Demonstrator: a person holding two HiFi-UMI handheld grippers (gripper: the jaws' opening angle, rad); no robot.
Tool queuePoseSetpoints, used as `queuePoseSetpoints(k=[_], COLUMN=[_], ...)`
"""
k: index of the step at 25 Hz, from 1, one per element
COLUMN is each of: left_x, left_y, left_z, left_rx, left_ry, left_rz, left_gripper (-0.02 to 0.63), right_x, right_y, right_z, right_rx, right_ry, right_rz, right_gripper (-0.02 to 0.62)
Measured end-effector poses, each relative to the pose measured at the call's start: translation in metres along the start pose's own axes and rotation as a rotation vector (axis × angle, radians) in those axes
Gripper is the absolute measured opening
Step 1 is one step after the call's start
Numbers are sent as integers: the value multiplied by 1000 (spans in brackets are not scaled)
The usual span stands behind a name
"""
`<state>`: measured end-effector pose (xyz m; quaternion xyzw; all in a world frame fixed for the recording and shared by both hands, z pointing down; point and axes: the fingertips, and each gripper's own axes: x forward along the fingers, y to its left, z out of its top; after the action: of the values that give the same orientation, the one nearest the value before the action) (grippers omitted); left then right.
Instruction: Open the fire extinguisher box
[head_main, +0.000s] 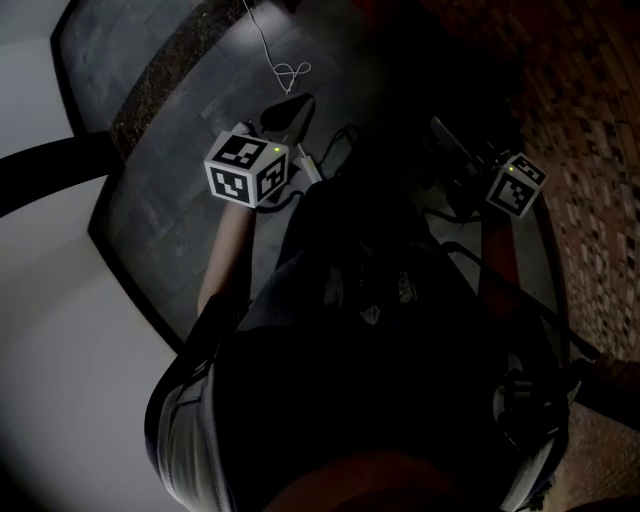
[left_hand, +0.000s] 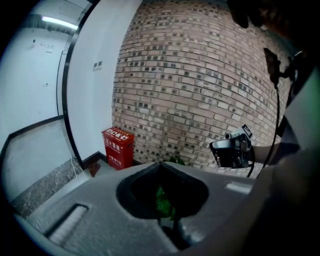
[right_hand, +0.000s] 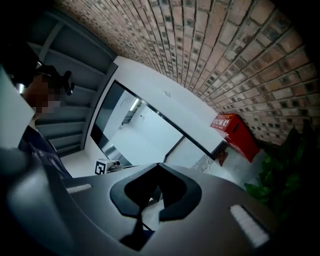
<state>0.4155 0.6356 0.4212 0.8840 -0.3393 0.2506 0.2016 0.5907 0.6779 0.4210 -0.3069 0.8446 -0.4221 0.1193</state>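
The red fire extinguisher box stands on the floor in the corner where the brick wall meets the white wall, with its lid down; it also shows as the red box in the right gripper view. Both grippers are held in the air, well away from it. My left gripper is shut with nothing between its jaws, and it points toward the box and the brick wall. My right gripper has its tips together and holds nothing. In the dark head view the left gripper and right gripper flank the person's body.
A green potted plant stands by the brick wall, to the right of the box. A grey stone floor strip with a loose white cord runs along the white wall. The right gripper's body hangs at the right in the left gripper view.
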Motion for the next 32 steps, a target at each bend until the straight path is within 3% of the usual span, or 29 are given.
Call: queuePoseSetpoints(k=[10,16,23,32], left_x=[14,12,-1,-17], left_y=[22,61,162,300], left_z=[6,11,23,19], left_rx=[-16,-51,-105,-122], left_ry=[-8,-51,-105,-102], left_rz=[19,23,29,-2], left_gripper=[3,3,3,3], right_x=[25,62,150,313], right_y=[-11,-7,-1,43], right_z=[-5,0,6,-26], right_rx=[-20,-59,-88,-211], right_ry=[86,139,191,469], right_rz=[6,-4,-42,11], right_gripper=[2,2,2,2])
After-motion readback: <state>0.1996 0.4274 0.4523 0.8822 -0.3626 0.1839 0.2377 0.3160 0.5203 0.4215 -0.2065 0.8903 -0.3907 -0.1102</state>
